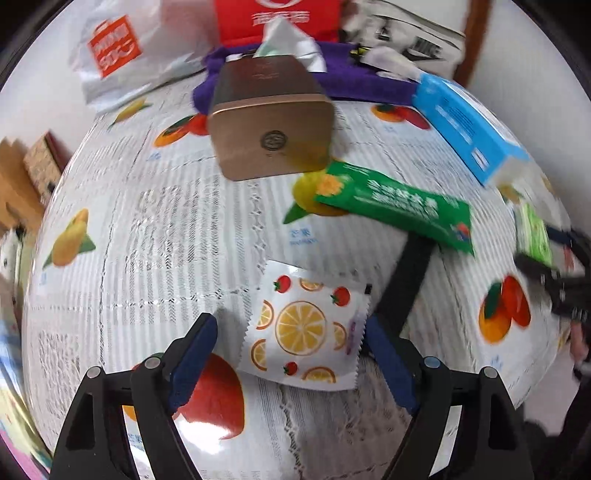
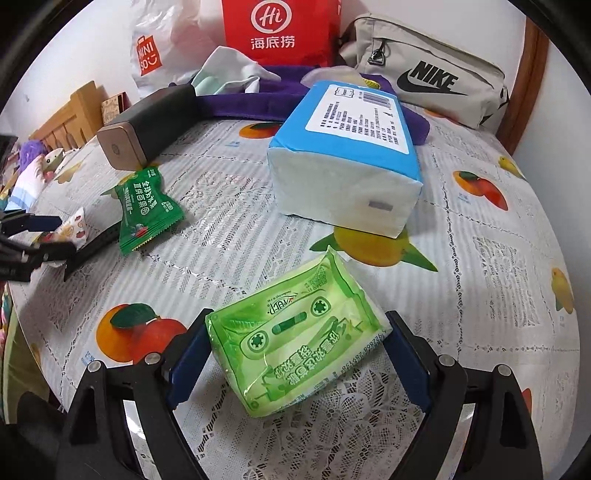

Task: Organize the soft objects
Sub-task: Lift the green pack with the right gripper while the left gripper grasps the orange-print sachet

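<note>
A white packet printed with orange slices (image 1: 303,332) lies flat on the fruit-print tablecloth (image 1: 166,229) between the blue pads of my left gripper (image 1: 290,319). Its left pad stands clear of the packet; the right pad is at the packet's edge. A light green tissue pack (image 2: 295,347) sits skewed between the fingertips of my right gripper (image 2: 298,316), and both tips press on its corners. The left wrist view has the right gripper (image 1: 554,258) at far right with the green pack (image 1: 533,236). The right wrist view has the left gripper (image 2: 64,236) at far left.
A brown tissue box (image 1: 269,133) and a dark green snack packet (image 1: 395,206) lie ahead, with a black strip (image 1: 410,280) beneath the packet. A blue tissue pack (image 2: 347,155), purple cloth (image 2: 258,103), red bag (image 2: 277,29) and grey Nike pouch (image 2: 424,77) crowd the back.
</note>
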Motion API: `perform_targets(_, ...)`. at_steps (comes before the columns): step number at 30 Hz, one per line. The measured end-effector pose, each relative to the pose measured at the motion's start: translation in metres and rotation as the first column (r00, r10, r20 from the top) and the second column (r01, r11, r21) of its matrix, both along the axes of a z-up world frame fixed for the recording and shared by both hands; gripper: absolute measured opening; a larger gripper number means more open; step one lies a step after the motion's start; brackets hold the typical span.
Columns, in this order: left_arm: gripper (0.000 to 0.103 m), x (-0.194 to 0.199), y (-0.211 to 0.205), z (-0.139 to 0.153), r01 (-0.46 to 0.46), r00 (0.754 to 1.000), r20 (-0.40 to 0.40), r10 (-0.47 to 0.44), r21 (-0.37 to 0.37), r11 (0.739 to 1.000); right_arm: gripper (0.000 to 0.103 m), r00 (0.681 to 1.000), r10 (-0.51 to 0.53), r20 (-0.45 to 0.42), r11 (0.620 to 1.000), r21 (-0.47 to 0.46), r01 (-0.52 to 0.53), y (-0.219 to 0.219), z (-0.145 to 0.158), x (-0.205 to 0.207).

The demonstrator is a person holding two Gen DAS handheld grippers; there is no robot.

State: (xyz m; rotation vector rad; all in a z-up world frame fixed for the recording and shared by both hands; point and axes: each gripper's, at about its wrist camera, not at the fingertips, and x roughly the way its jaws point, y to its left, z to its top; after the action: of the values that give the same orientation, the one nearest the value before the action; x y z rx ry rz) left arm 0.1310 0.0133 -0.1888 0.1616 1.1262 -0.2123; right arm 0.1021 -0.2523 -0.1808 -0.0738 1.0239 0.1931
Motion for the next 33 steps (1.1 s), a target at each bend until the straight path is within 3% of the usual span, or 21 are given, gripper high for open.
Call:
perform_targets(9,0.088,0.023,0.004,-0.001,-0.029,0.997,0.066,0.028,0.017,0.999,0.088,1.0,-0.005,-0.009,1.0,-0.013,0.005,0.0,0.001,0.003)
perform_targets(16,0.085,0.02,0.019,0.006,-0.093,0.995,0.039,0.094,-0.012,0.996,0.088,1.0,-0.027,-0.008,0.998,-0.058,0.026,-0.003,0.004,0.005)
perform_targets(19,0.085,0.007,0.022,0.008,-0.081,0.996,0.031,0.082,-0.045,0.996,0.088,0.999,-0.038,-0.016,0.998,-0.042,0.037,-0.008,0.002,0.005)
perform_targets(23,0.086,-0.008,0.024,0.001,-0.065,0.998,0.001,0.065,-0.034,0.997,0.088,0.999,-0.04,-0.02,0.999,-0.033,0.039,-0.009,0.001,0.007)
perform_targets(27,0.089,-0.02,0.015,-0.002,-0.001,0.999,0.048,0.001,0.001,1.0,0.088,0.999,-0.034,-0.018,0.999,-0.038,0.034,-0.008,0.002,0.009)
perform_targets(31,0.096,-0.01,0.016,-0.004,-0.013,0.997,0.074,0.013,-0.003,1.0,0.088,0.999,-0.037,-0.015,0.998,-0.042,0.037,-0.007,0.002,0.009)
perform_targets(33,0.094,-0.006,0.015,-0.004,0.002,0.997,0.082,-0.002,-0.004,1.0,0.088,0.999,-0.037,-0.015,0.999,-0.038,0.036,-0.008,0.002,0.009)
